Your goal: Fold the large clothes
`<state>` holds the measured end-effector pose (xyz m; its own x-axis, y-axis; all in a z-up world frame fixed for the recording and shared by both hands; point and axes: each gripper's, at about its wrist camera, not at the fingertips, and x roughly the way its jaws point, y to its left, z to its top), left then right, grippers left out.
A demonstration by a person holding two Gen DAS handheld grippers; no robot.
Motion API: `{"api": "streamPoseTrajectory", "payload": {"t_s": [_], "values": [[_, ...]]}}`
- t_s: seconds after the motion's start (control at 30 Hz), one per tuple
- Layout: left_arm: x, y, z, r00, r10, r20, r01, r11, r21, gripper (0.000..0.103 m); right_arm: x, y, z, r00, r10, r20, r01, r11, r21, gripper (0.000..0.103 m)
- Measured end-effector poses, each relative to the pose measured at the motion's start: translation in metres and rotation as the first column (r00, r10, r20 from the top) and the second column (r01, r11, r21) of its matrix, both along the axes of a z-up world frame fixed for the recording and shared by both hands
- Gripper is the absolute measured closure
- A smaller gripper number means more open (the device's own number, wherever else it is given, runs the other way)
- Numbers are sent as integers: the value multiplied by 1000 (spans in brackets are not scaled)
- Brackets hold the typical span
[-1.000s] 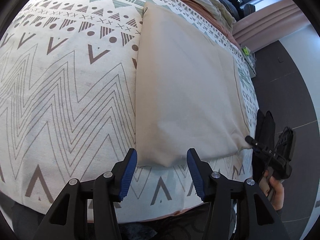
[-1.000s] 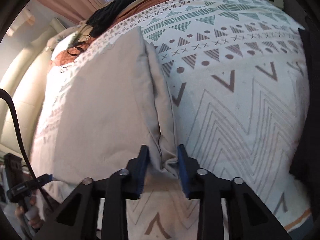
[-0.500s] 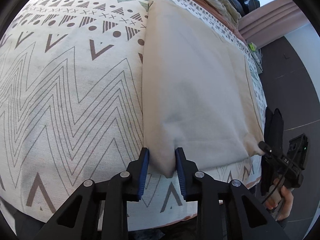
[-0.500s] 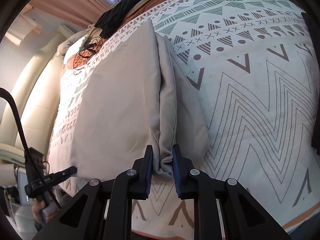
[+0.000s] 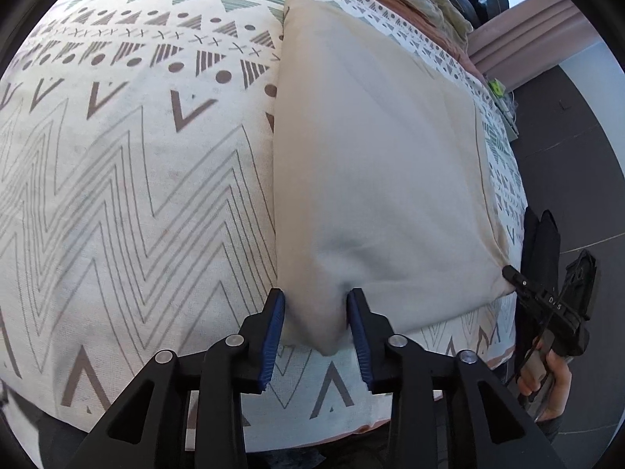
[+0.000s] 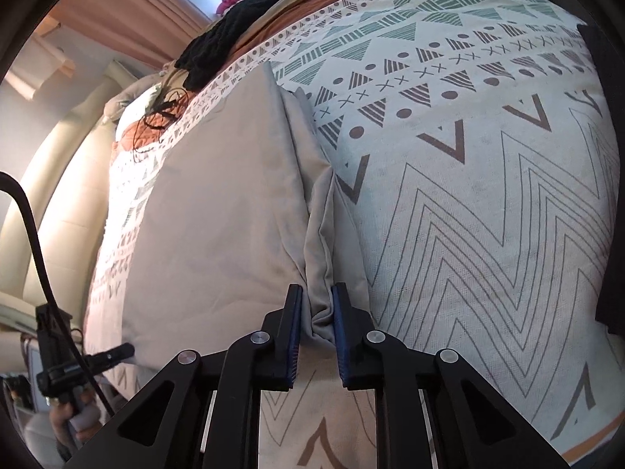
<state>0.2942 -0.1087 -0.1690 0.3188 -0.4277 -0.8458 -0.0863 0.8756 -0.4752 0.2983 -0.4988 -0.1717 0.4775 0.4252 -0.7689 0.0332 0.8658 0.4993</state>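
Cloth point(image 5: 375, 164), beige and already folded into a long panel, was laid flat on the patterned bed point(image 5: 117, 195), its near edge at the bed's front. The near left corner was clamped by the left tool point(image 5: 315, 312), fabric bunched between the blue pads point(image 5: 275, 324). The near right corner was pinched by the right tool point(image 6: 317, 308), several stacked layers being gathered there. The cloth was judged soft, light and limp, likely to sag and to slip layer from layer if only the top ply were taken. Hold was best taken at the two near corners, through all plies, so that the edge could be lifted evenly. Other garments point(image 6: 226, 47) were heaped at the bed's far end.
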Motion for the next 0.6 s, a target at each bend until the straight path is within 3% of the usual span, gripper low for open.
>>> {"api": "streamPoseTrajectory", "payload": {"t_s": [0.03, 0.07, 0.1, 0.13, 0.17, 0.6], "values": [[3, 2, 3, 1000, 7, 12, -7, 1000, 1, 63, 1, 1, 2, 1000, 9, -9, -9, 1000, -15, 85], [6, 4, 6, 1000, 13, 22, -13, 1000, 3, 55, 2, 1, 3, 1000, 12, -14, -12, 999, -31, 74], [10, 7, 8, 999, 20, 31, -21, 1000, 5, 50, 3, 0, 5, 1000, 13, -18, -13, 999, -51, 56], [14, 8, 10, 999, 29, 39, -29, 1000, 7, 44, 6, -1, 7, 1000, 11, -15, -12, 997, -70, 47], [18, 9, 11, 998, 35, 45, -36, 999, 8, 43, 8, -3, 9, 1000, 11, -8, -12, 997, -78, 33], [95, 14, -10, 997, 78, 19, -77, 997, -2, 43, 97, 10, -22, 983, 149, -109, -144, 988, 51, 30]]}}
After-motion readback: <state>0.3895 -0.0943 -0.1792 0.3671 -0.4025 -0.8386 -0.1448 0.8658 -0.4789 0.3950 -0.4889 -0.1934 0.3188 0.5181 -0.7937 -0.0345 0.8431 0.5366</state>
